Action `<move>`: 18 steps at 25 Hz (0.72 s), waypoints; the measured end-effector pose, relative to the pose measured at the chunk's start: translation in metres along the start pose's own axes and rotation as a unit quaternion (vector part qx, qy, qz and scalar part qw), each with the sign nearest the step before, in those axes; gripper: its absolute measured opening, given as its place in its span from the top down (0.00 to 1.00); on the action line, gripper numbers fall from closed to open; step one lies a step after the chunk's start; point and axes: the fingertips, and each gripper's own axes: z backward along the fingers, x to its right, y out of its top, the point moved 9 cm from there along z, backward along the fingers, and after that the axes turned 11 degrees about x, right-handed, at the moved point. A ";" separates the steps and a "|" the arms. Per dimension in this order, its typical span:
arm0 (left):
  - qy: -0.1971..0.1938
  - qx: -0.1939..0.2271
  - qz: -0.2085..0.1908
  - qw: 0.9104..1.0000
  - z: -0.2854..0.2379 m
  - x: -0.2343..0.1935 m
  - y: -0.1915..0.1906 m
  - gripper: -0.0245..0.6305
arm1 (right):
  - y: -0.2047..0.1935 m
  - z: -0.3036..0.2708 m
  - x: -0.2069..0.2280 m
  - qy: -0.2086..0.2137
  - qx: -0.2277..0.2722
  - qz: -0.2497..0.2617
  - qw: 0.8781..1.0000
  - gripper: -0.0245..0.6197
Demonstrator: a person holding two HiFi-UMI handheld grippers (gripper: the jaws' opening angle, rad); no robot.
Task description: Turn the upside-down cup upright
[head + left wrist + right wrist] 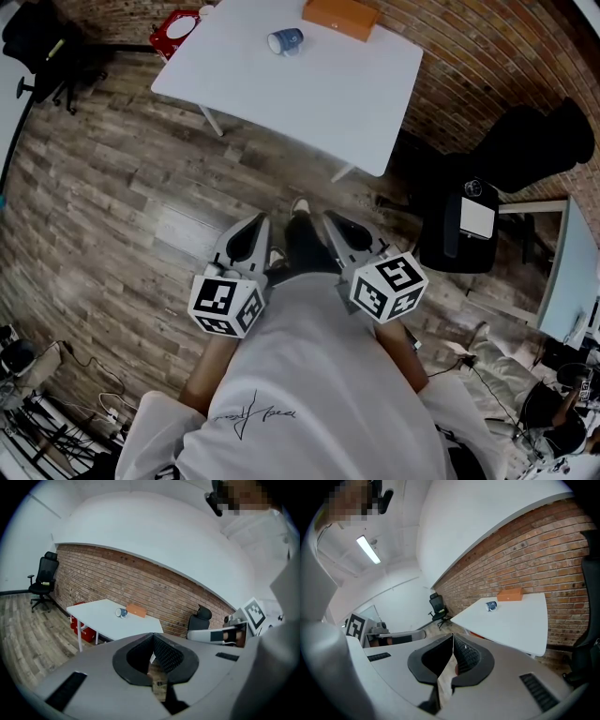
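A blue cup (286, 40) rests on the white table (309, 84) far ahead of me; it looks tipped, with its pale mouth showing on the left. The cup (121, 613) is small in the left gripper view, and the same cup (491, 605) shows in the right gripper view. Both grippers are held close to my body above the wooden floor, well short of the table. The left gripper (251, 234) is shut with nothing in it, its jaws meeting at the tip (153, 637). My right gripper (342, 230) is shut and empty too (453, 639).
An orange box (342, 16) lies on the table behind the cup. A red crate (175, 30) sits by the table's far left corner. Black office chairs stand at the far left (42, 47) and at the right (525, 150). Cables lie at the lower left.
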 end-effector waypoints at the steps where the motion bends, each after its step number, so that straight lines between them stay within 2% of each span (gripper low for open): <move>1: 0.000 -0.001 -0.001 1.000 -0.004 0.000 0.000 0.95 | 0.000 -0.002 0.003 0.000 0.000 -0.002 1.000 0.93; 10: 0.007 -0.018 -0.008 1.000 -0.049 -0.021 0.010 0.95 | 0.017 -0.048 0.034 0.010 -0.003 -0.005 1.000 0.93; 18: 0.009 -0.018 0.002 1.000 -0.098 -0.039 0.025 0.95 | 0.036 -0.088 0.063 0.015 -0.019 -0.003 1.000 0.93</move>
